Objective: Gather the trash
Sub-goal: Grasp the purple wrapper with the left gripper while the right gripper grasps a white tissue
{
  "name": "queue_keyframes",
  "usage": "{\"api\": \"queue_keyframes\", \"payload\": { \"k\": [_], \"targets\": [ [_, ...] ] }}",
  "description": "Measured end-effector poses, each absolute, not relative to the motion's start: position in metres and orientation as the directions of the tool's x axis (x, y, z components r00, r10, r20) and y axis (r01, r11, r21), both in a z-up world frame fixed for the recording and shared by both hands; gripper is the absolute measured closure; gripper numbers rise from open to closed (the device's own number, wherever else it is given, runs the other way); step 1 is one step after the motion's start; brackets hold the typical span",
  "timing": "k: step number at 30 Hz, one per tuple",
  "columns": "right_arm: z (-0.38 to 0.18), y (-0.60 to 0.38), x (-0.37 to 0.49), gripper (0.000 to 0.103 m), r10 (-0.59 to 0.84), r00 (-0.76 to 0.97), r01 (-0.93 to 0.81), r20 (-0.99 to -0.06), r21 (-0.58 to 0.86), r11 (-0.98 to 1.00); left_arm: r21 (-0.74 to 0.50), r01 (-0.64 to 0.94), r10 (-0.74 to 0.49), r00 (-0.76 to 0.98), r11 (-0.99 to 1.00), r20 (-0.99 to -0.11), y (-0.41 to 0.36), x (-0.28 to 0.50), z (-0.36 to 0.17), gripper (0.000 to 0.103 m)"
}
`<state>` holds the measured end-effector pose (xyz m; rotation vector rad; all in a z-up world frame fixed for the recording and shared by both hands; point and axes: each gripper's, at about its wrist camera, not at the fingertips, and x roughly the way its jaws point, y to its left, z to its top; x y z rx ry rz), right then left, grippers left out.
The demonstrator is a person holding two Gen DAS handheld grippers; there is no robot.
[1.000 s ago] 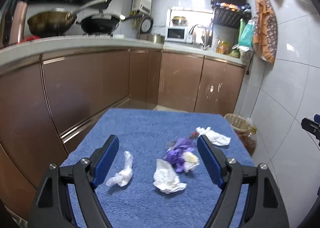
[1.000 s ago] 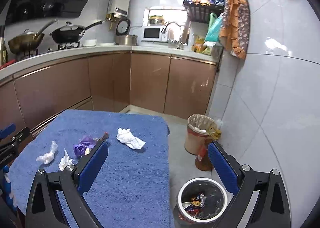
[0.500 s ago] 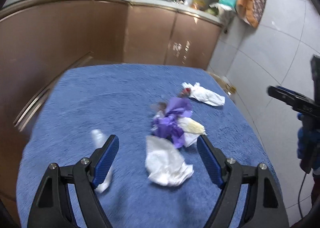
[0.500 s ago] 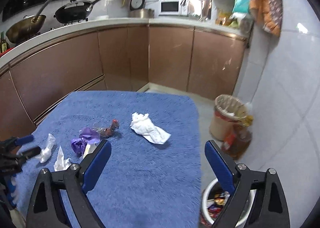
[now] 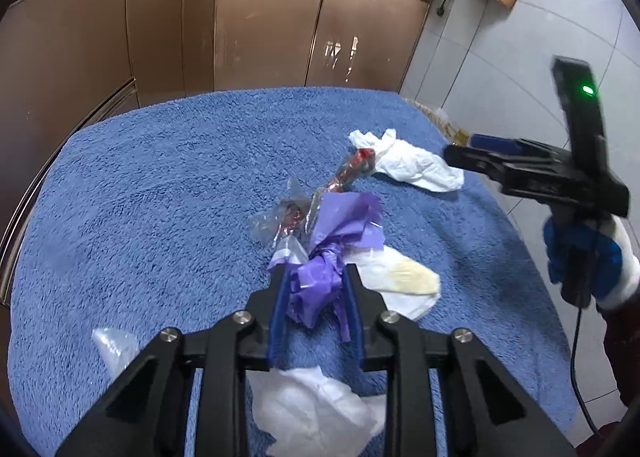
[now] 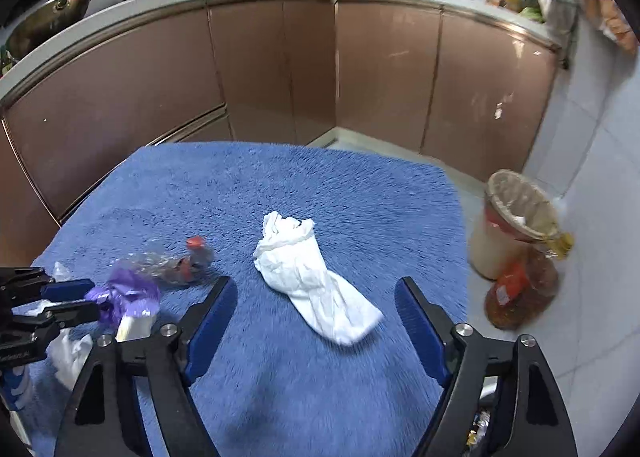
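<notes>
Purple plastic wrapper [image 5: 320,281], crumpled, lying near the middle of the blue towel [image 5: 160,177] and pinched between the narrowed jaws of the left gripper [image 5: 316,297]; it does not appear to have left the cloth. Touching it on the right, a white-and-cream packet [image 5: 400,281]; on its far side, a clear wrapper with red print [image 5: 292,217], which runs toward a red-capped piece [image 5: 360,161]. Nearest the left camera, a crumpled white tissue [image 5: 316,417] lies below the gripper; at near left, a small clear plastic scrap [image 5: 112,345].

On the far right of the towel, a long crumpled white tissue [image 6: 316,281] lies in front of the right gripper [image 6: 316,321], whose jaws stand wide and empty, not touching it.

On the floor right of the table: a lined wastebasket [image 6: 516,229] with a bottle of amber liquid [image 6: 520,293] against it. At the bottom edge of the right view, between the gripper's arms, a glimpse of coloured wrappers, perhaps in a second bin; too little shows to be sure.

Progress, as a judgement: early. Every piece seen is on the towel; one is gripped, none carried off. Remaining: lift the purple wrapper, drop it in a bin, then clear the tissues, packet, clear wrappers and scrap.
</notes>
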<state>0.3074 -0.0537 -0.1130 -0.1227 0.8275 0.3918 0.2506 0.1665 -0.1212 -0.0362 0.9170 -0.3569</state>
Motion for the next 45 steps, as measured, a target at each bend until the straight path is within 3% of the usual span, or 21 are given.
{"api": "queue_keyframes", "payload": {
  "k": [7,9,11,12,14,16,34,45],
  "targets": [
    [-0.148,-0.038,0.346,0.032,0.308,0.55,-0.429,-0.776,0.054,0.902,-0.127,0.317,-0.288,0.537,0.94,-0.793,0.152,0.253,-0.125,0.078],
    [-0.155,-0.037,0.349,0.042,0.31,0.537,-0.432,-0.785,0.06,0.9,-0.116,0.319,-0.28,0.539,0.941,-0.794,0.15,0.252,-0.126,0.078],
    [-0.158,-0.038,0.348,0.063,0.322,0.524,-0.437,-0.789,0.075,0.896,-0.112,0.317,-0.277,0.541,0.942,-0.794,0.149,0.251,-0.125,0.078],
    [-0.16,-0.038,0.346,0.067,0.326,0.522,-0.44,-0.788,0.079,0.894,-0.112,0.318,-0.278,0.543,0.941,-0.792,0.149,0.25,-0.124,0.078],
    [-0.16,-0.039,0.34,0.085,0.333,0.525,-0.448,-0.783,0.078,0.891,-0.111,0.321,-0.28,0.548,0.941,-0.788,0.149,0.245,-0.122,0.08],
    [-0.158,-0.041,0.332,0.091,0.335,0.533,-0.452,-0.777,0.074,0.889,-0.115,0.326,-0.288,0.554,0.938,-0.781,0.149,0.24,-0.12,0.082],
    [-0.087,-0.077,0.229,0.093,0.408,0.618,-0.441,-0.672,0.132,0.888,-0.212,0.305,-0.365,0.635,0.928,-0.681,0.163,0.179,-0.058,0.084],
    [-0.066,-0.194,0.152,0.093,0.269,0.725,-0.232,-0.634,0.143,0.962,-0.23,0.46,-0.488,0.589,0.858,-0.644,0.069,0.157,-0.03,0.084]
  ]
}}
